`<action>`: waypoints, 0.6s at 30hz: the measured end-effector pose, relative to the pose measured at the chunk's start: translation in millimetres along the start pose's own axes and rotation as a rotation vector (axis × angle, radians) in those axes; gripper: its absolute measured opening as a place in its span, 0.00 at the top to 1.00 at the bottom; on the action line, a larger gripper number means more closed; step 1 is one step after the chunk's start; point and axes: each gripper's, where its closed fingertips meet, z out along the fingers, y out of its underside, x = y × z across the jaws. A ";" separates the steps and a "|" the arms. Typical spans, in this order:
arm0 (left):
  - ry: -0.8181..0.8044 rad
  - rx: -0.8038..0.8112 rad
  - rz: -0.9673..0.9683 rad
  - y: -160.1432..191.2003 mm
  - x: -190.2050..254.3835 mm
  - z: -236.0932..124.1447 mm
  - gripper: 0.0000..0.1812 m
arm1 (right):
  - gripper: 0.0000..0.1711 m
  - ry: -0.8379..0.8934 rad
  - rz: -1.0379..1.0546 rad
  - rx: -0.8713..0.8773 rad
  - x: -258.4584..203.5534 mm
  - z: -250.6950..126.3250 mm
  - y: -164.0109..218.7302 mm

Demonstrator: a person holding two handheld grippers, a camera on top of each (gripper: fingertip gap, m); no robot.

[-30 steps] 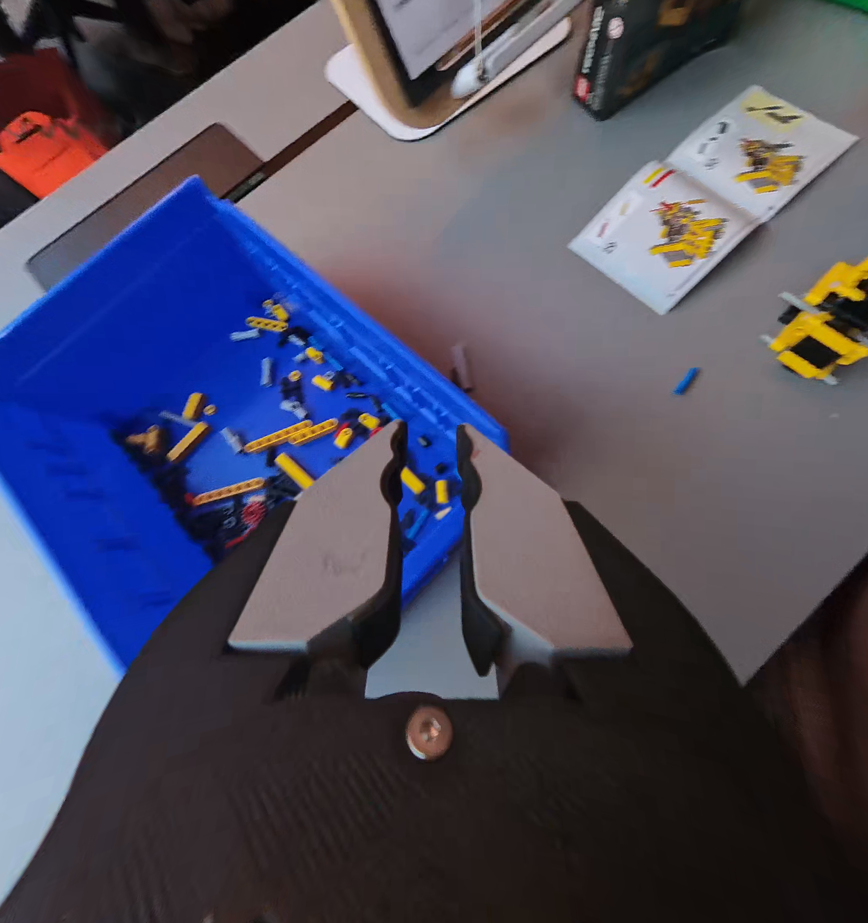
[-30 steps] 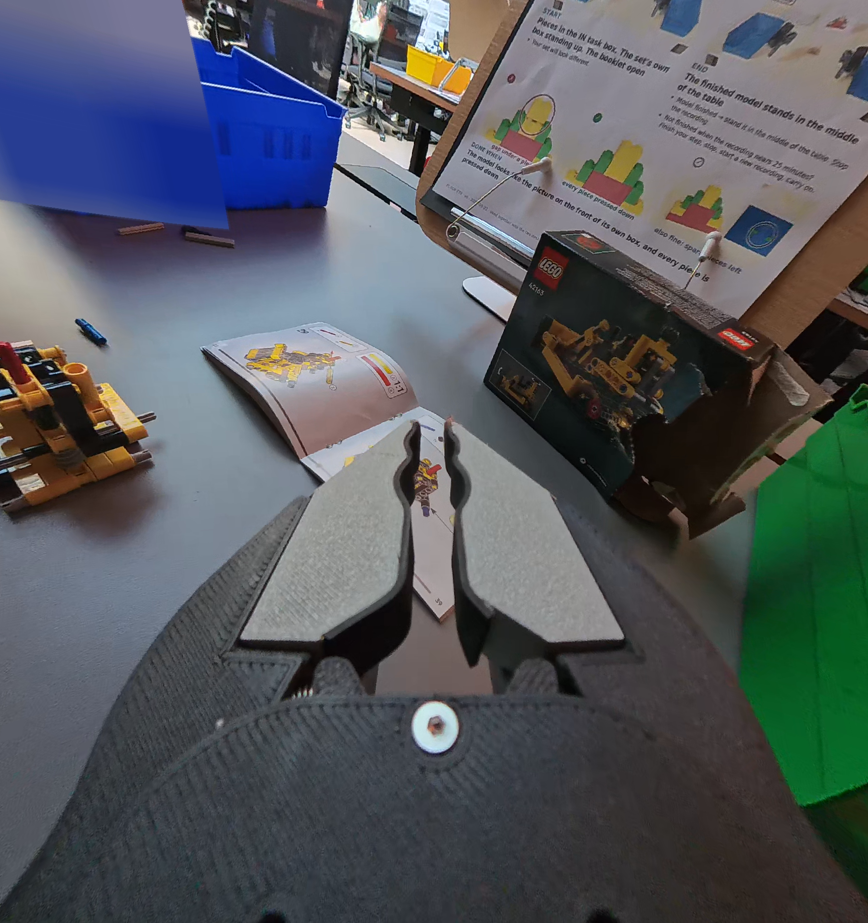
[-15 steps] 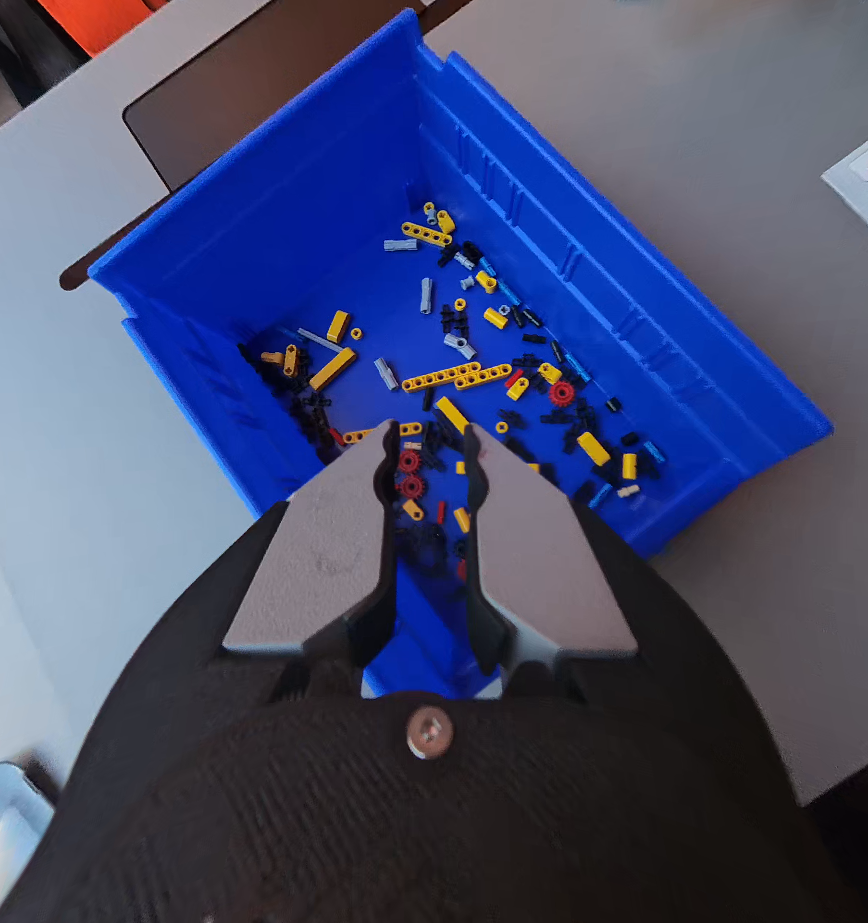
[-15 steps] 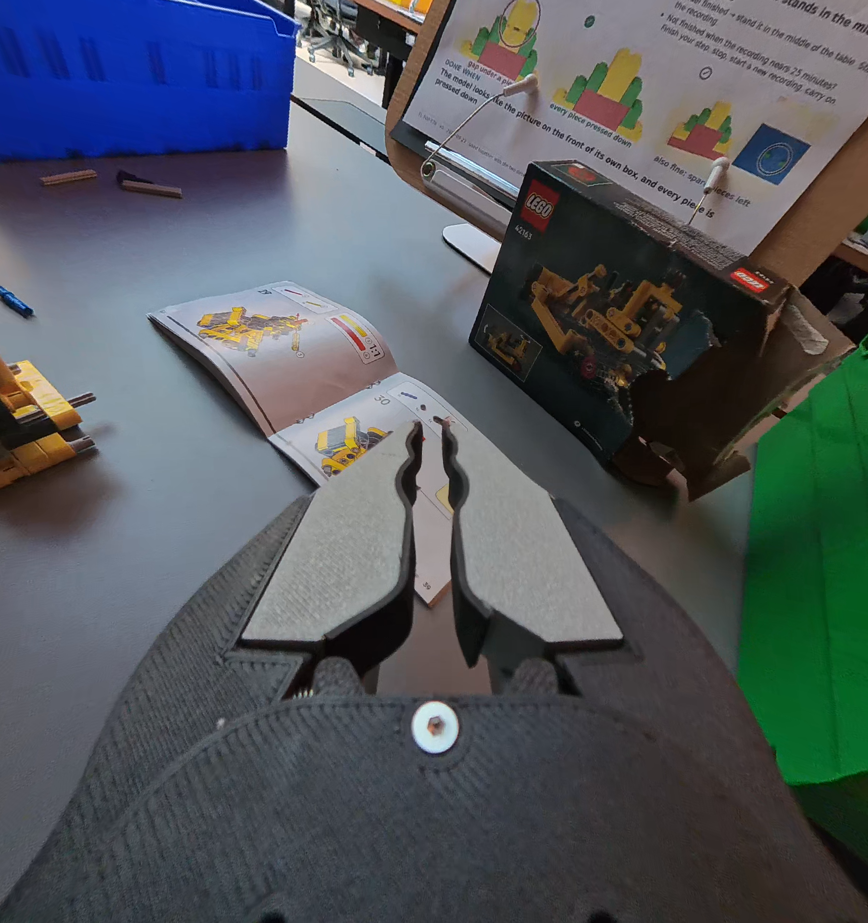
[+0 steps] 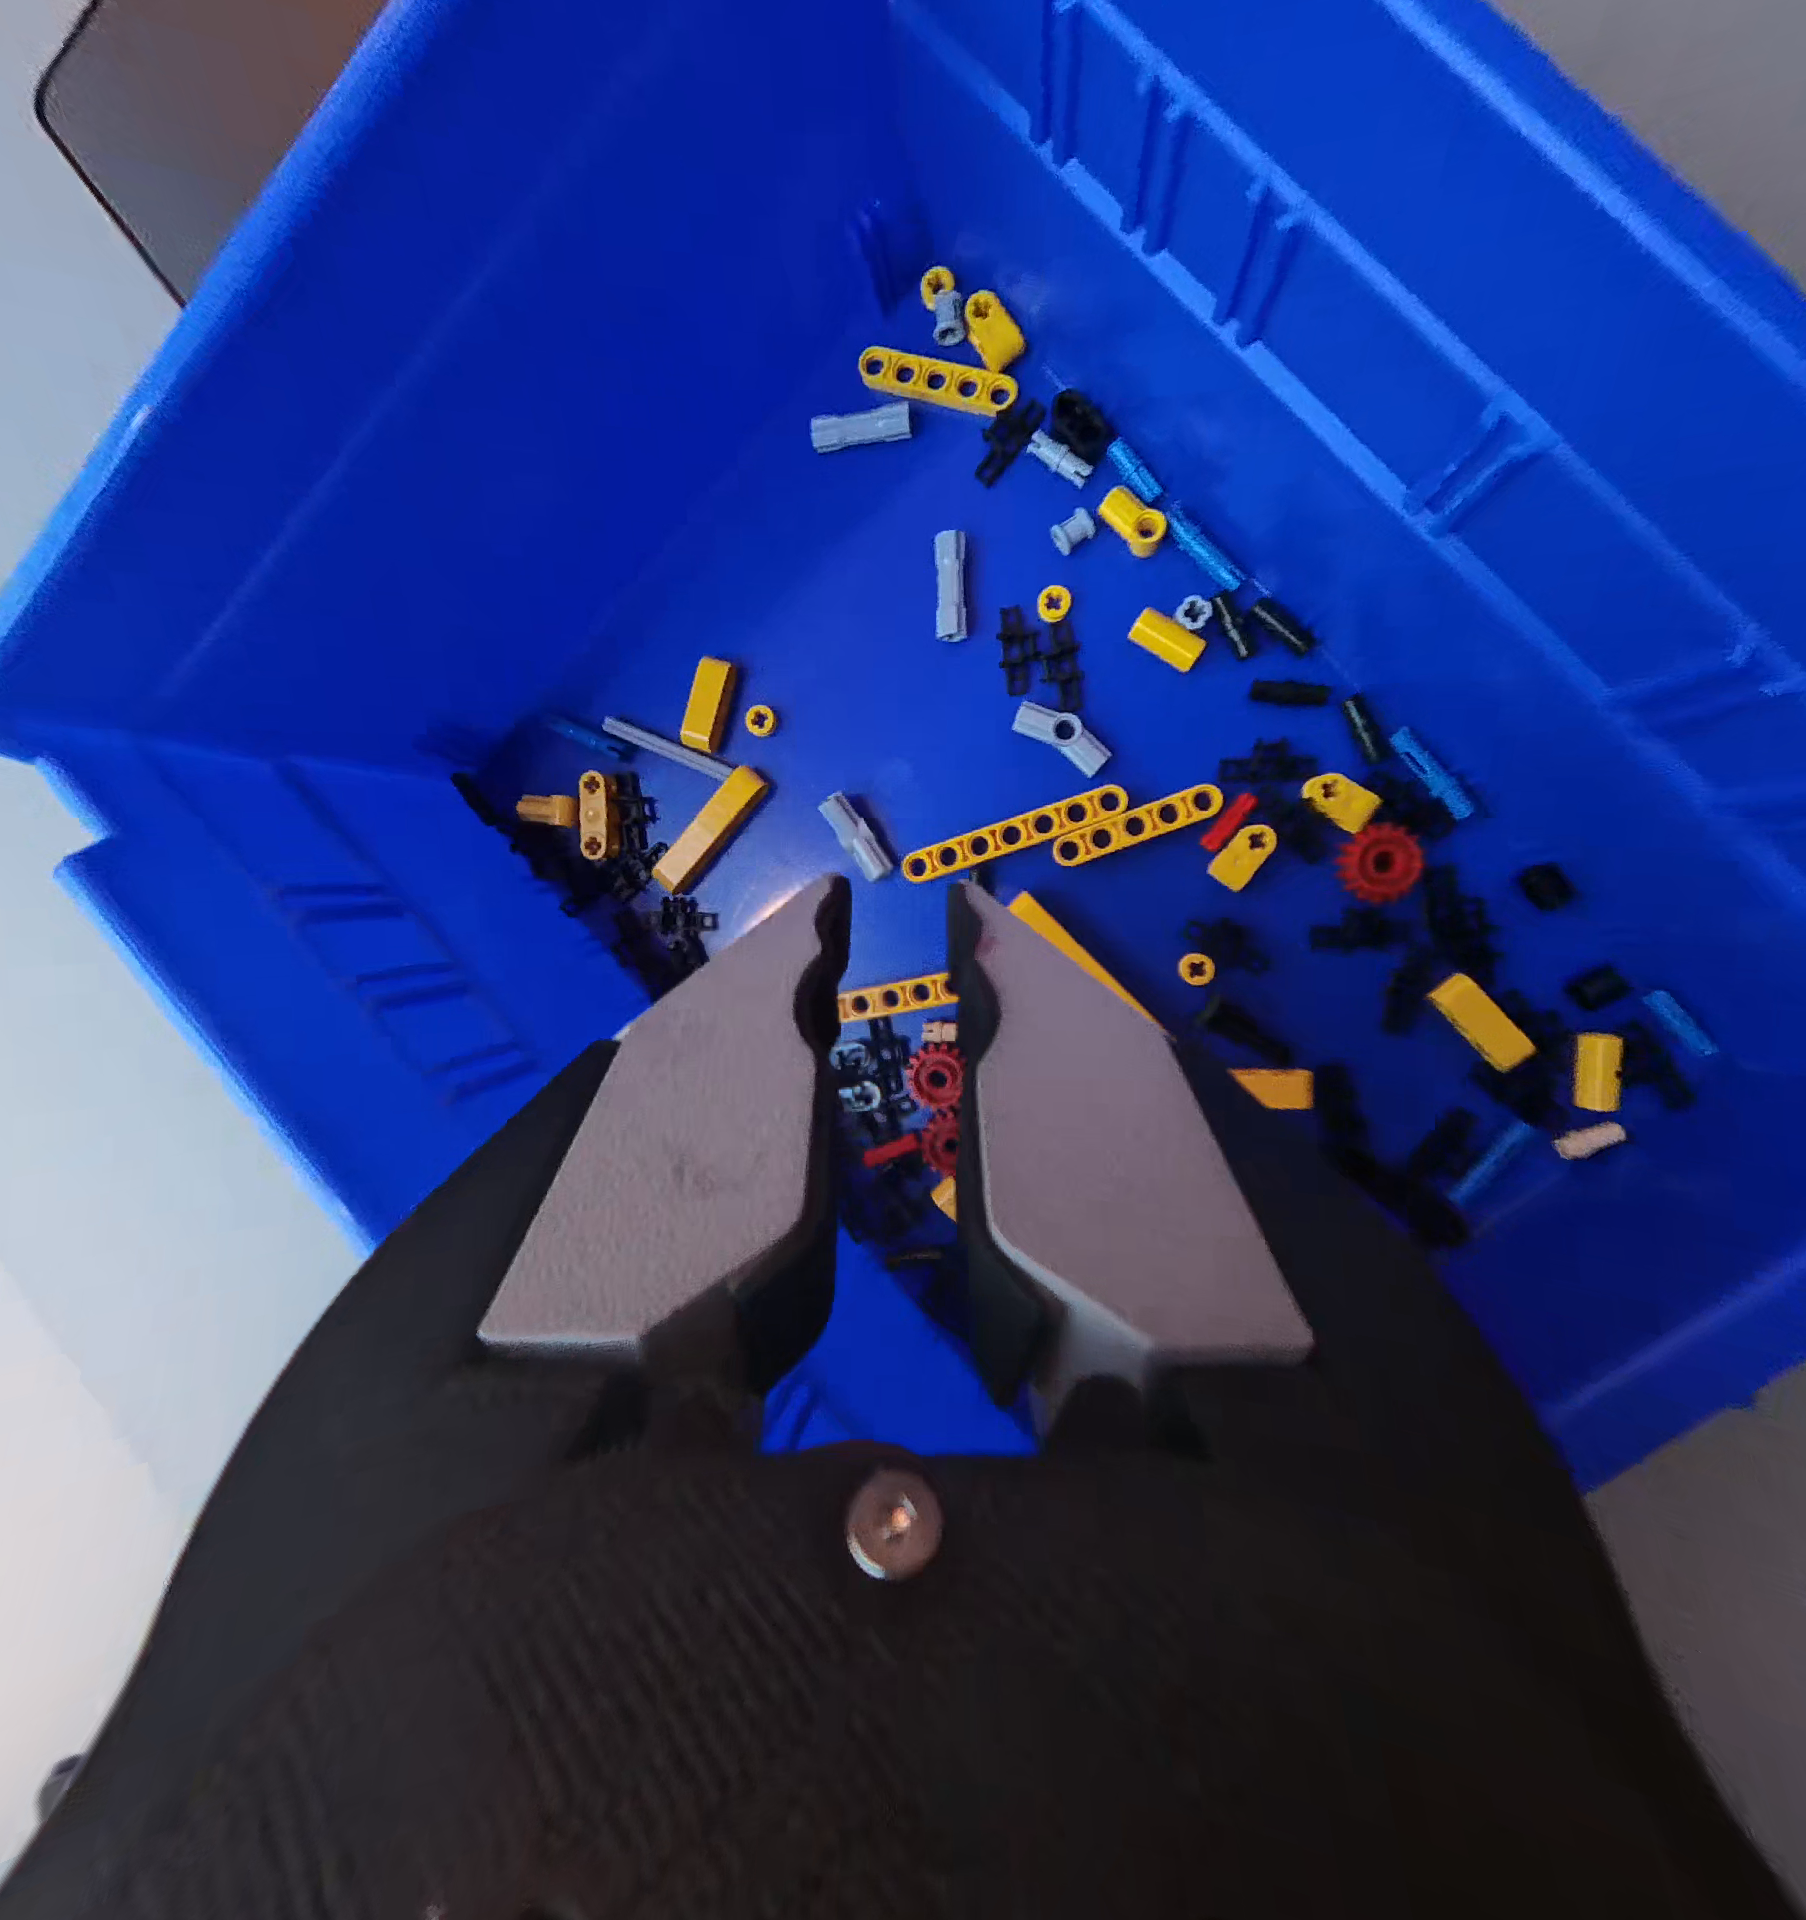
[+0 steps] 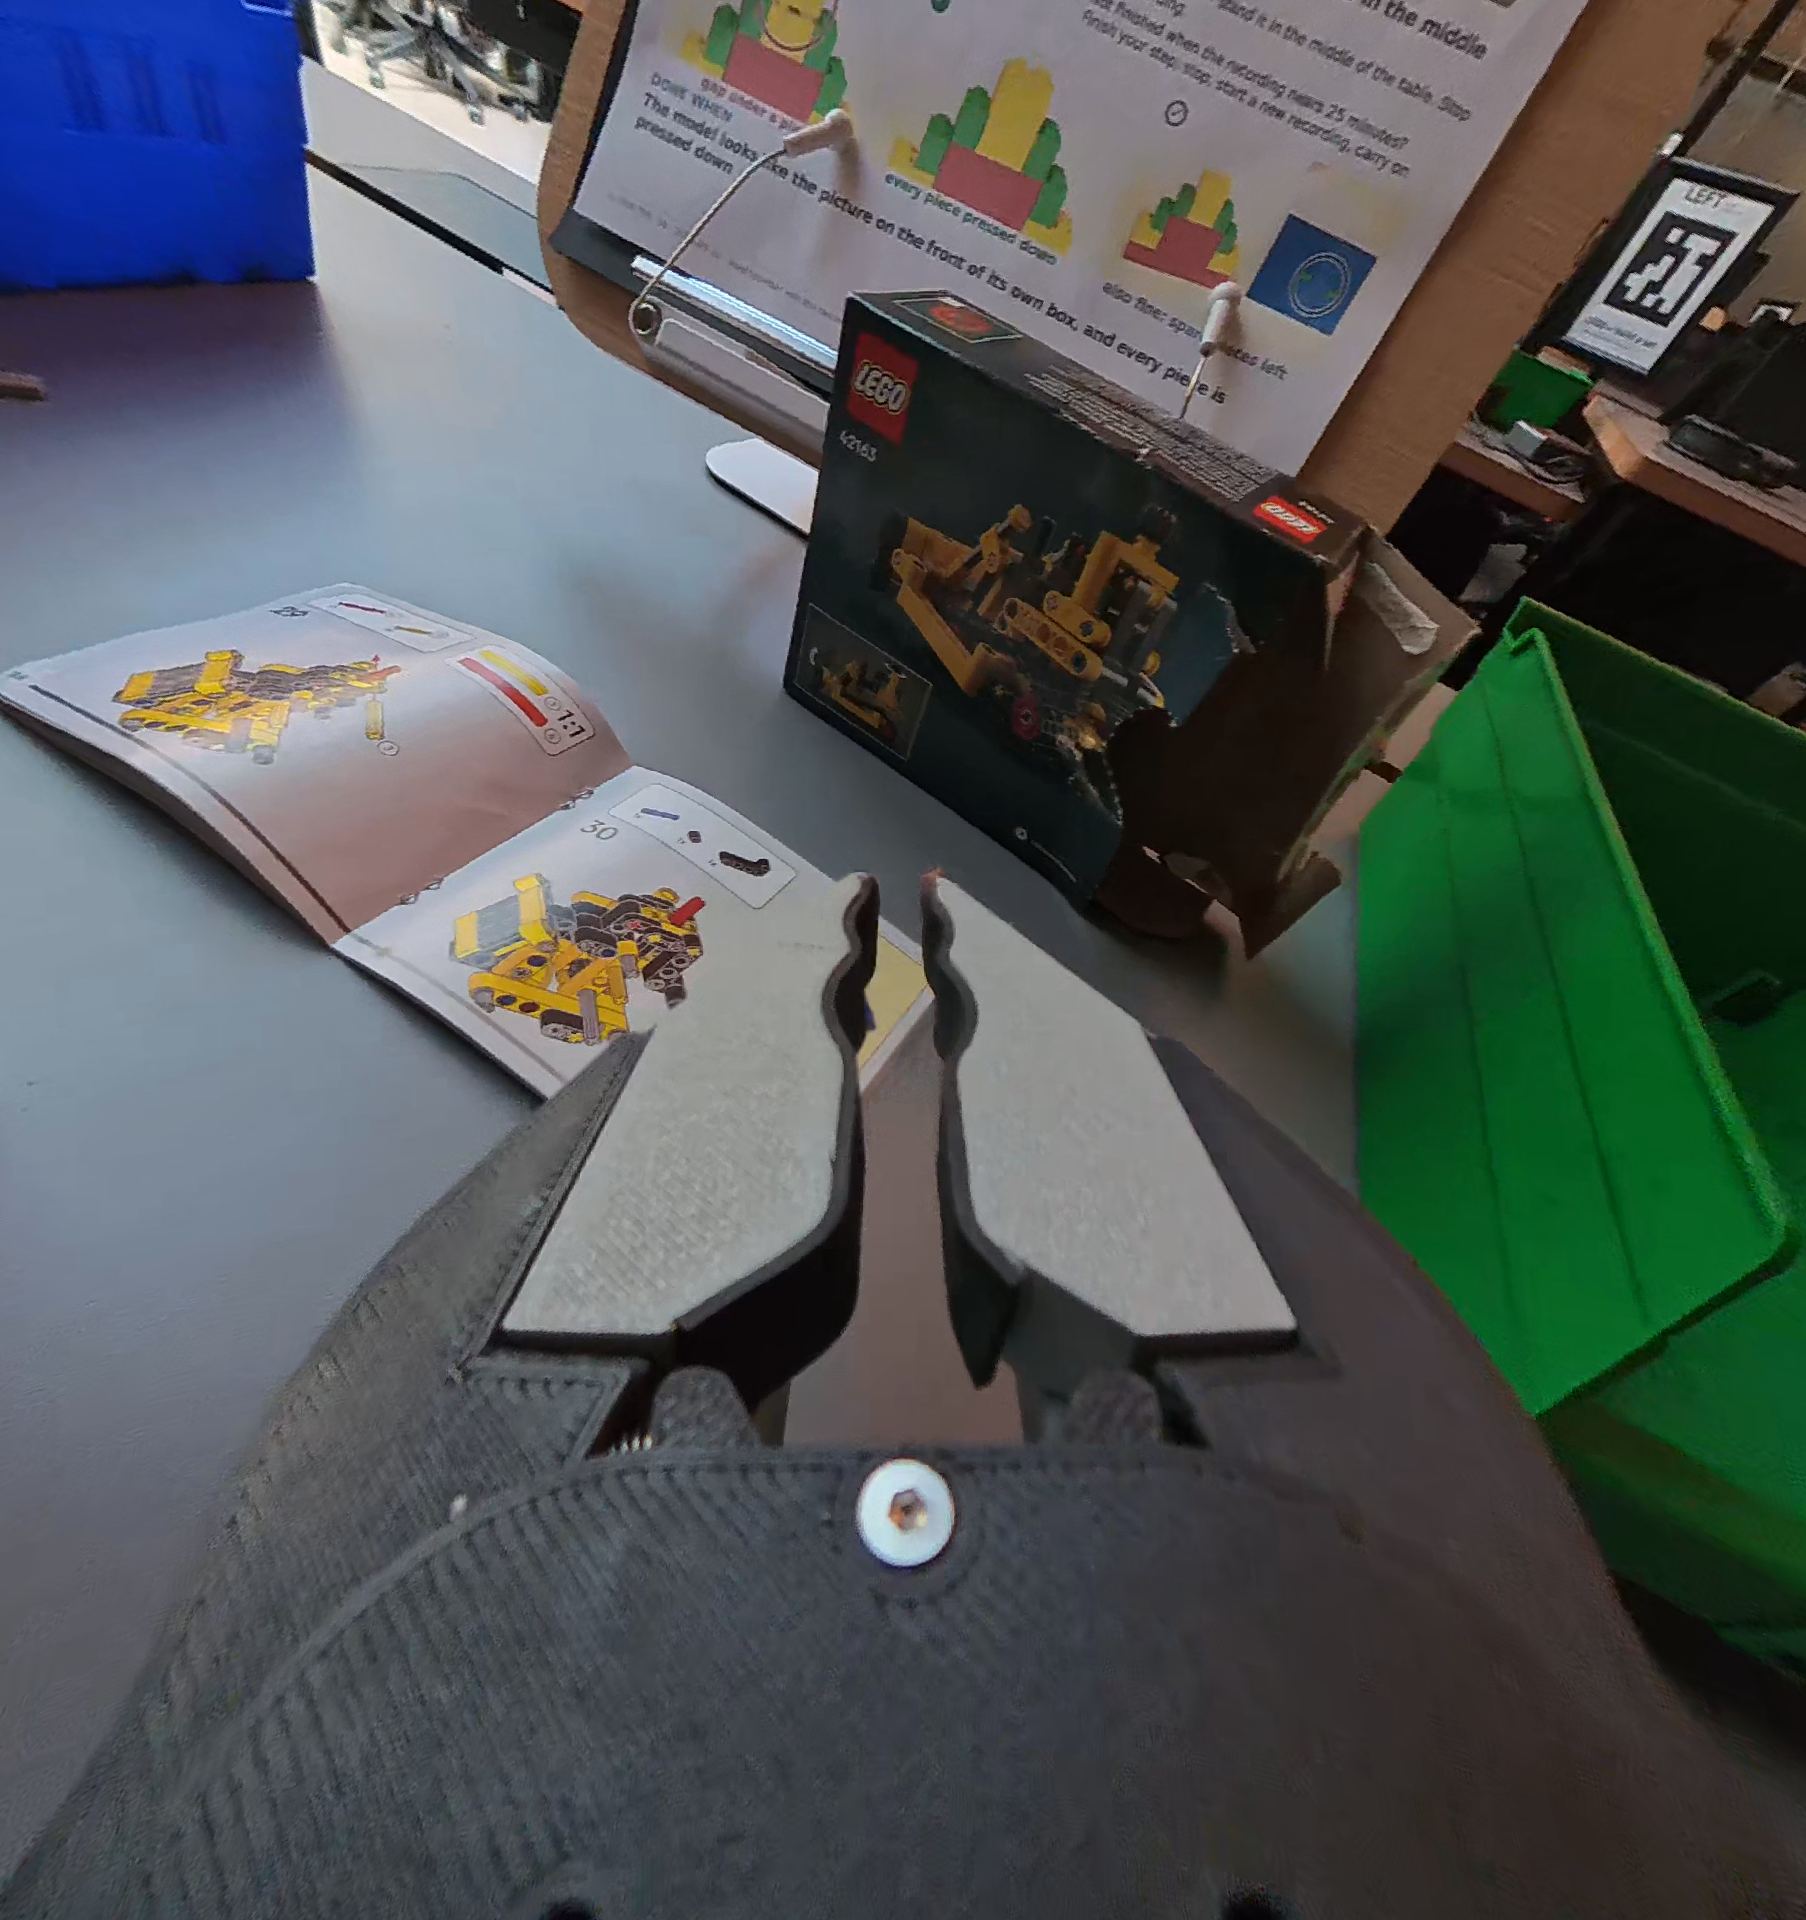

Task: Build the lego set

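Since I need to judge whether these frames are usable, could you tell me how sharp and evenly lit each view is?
Left wrist view: the loose pieces in the blue bin are fairly sharp, the bin's rim smears with motion blur, and a pale glare spot sits just ahead of the left gripper. Right wrist view: the booklet is slightly soft, straight edges bow from the wide lens, and the right gripper shades the table beneath it.

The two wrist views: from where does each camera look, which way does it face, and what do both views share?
Left wrist view: sits on the left tongs, facing steeply down into the blue bin of loose Lego pieces; its own two fingers, slightly apart, and black body show.
Right wrist view: sits on the right tongs, low over the table, facing forward across the open instruction booklet to the Lego box and green bin; its own fingers, slightly apart, show.
Shared: probably the blue bin, far left in the right view.
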 end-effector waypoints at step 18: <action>0.097 0.156 0.000 -23.1 37.3 13.9 0.92 | 0.96 0.015 0.073 0.017 14.0 5.6 -1.4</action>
